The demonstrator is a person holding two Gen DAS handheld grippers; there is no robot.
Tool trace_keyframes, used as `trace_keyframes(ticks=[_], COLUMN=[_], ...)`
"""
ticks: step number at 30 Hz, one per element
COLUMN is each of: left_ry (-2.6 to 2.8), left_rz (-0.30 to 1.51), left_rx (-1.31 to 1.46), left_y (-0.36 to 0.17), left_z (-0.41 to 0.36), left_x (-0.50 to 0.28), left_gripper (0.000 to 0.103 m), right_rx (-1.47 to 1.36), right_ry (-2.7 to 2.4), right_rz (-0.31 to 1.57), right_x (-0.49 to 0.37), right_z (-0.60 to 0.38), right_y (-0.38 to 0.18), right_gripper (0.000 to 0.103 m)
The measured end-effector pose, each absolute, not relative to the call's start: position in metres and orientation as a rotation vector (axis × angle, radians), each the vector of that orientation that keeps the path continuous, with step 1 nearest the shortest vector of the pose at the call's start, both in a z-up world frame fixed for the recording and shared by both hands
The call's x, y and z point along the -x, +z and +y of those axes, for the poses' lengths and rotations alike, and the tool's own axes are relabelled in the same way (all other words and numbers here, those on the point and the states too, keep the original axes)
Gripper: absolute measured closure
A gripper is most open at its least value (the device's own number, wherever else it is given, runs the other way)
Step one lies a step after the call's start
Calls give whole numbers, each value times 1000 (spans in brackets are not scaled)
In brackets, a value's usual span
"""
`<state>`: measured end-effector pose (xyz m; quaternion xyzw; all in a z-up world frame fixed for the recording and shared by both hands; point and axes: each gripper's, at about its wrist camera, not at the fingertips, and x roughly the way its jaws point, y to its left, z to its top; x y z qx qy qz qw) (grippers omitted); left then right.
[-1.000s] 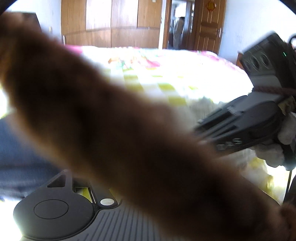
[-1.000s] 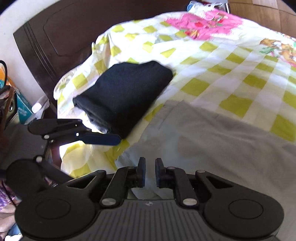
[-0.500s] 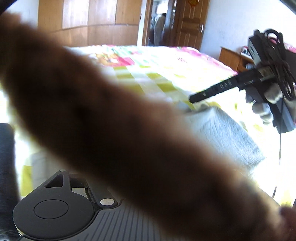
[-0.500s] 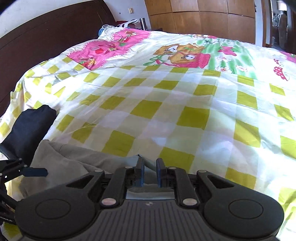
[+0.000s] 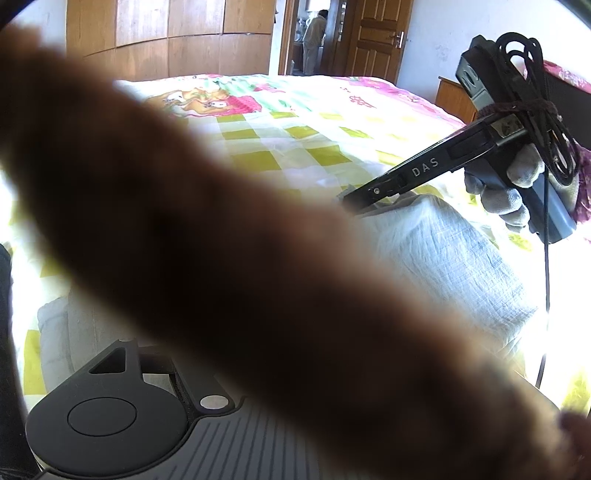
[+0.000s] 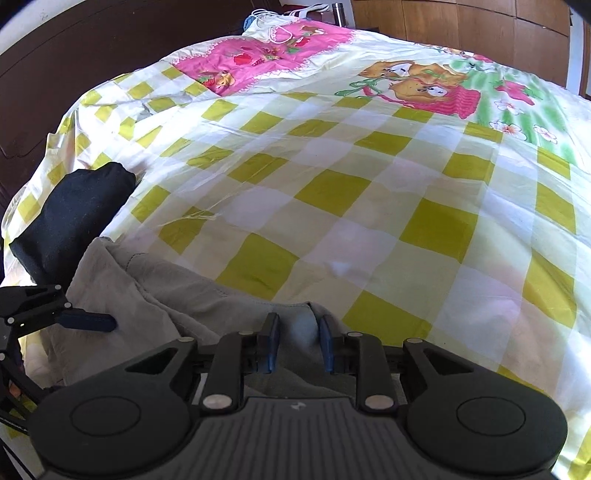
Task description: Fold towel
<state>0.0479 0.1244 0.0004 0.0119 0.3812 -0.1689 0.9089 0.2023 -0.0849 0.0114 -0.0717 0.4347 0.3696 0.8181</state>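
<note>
A grey towel (image 6: 166, 295) lies crumpled at the near edge of the checked bed (image 6: 332, 166). In the right wrist view my right gripper (image 6: 297, 336) is open, and a raised edge of the towel sits between its blue pads (image 6: 271, 343). The left wrist view shows that gripper (image 5: 347, 199) from the side, held by a gloved hand (image 5: 509, 192), its tip on the towel (image 5: 443, 258). A blurred brown band (image 5: 240, 258) covers the left gripper's fingers there. From the right wrist view, one blue finger (image 6: 88, 321) of the left gripper rests over the towel's left part.
A folded dark navy cloth (image 6: 74, 214) lies on the bed left of the towel. A dark headboard (image 6: 55, 74) stands behind it. Wooden wardrobes (image 5: 166, 48) and a doorway with a person (image 5: 314, 33) are beyond the bed. A cable (image 5: 546, 288) hangs from the right gripper.
The right gripper's fingers have parted from nearly together to clearly apart, with the towel edge still between them. The left wrist view has swung and the right gripper sits lower on the towel.
</note>
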Motion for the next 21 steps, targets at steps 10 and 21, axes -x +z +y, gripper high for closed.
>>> trace_keyframes(ticks=[10,21], left_ry=[-328,-318], left_rz=[851,815], left_rx=[-65,-95], left_y=[-12,-1], left_z=[118,113], left_x=[-54,-48], left_gripper=[29,29], right_rx=[5,-217], right_ry=[622,509], right_rz=[931,959], right_x=[-250,-181], right_z=[-92,-199], right_y=[15,34], right_gripper=[85,62])
